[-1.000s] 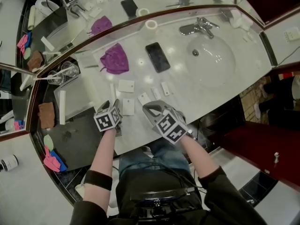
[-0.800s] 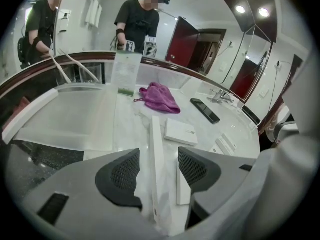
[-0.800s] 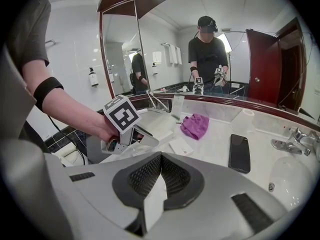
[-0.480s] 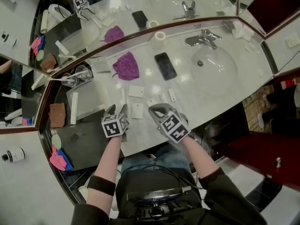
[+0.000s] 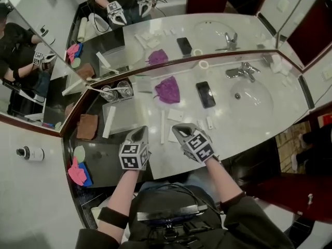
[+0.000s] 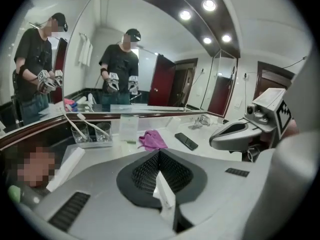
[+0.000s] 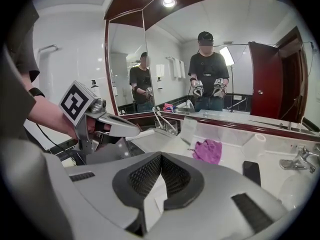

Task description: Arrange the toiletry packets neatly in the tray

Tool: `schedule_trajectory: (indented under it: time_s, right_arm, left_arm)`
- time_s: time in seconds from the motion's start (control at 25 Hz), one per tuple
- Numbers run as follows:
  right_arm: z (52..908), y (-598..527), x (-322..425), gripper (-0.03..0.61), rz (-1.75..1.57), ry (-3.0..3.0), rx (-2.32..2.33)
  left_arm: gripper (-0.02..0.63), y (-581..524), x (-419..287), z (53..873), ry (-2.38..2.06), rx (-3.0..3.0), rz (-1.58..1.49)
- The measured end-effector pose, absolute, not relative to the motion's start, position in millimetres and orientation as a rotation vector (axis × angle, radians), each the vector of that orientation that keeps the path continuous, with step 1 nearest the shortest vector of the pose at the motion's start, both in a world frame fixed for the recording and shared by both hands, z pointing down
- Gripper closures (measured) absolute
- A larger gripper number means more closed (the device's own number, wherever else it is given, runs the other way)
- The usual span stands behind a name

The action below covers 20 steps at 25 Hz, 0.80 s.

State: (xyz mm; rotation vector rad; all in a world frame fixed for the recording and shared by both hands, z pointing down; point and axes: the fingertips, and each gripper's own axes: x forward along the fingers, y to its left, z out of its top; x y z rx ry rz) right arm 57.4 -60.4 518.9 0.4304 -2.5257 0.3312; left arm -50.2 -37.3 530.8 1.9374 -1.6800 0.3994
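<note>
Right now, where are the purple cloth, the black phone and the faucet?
purple cloth (image 5: 167, 90), head view, middle of the bunched fabric.
black phone (image 5: 206, 94), head view, centre of its dark face.
faucet (image 5: 239, 72), head view, its chrome body.

The white packet pinched in the left gripper, whose jaws had just been closing, ran down behind that gripper's grey body, so its lower end was hidden. Its print was too small to read. The other packet, clamped in the right gripper, was likewise covered below the jaws. In the head view both held packets were hidden under the gripper bodies. Beyond the jaws, the loose packets on the counter were too small to tell apart.
</note>
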Motion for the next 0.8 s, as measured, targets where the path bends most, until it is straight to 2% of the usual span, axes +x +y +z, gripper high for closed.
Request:
schedule_trajectory:
  time_s: [0.32, 0.8]
  right_arm:
    - [503, -44, -7, 0.577, 0.326, -2.617, 0.376]
    - [502, 0, -72, 0.577, 0.299, -2.633, 0.242]
  left_arm:
    - [0.612, 7, -107, 488, -1.801, 1.978, 0.422]
    - [0.614, 62, -164, 501, -1.824, 1.877, 0.344]
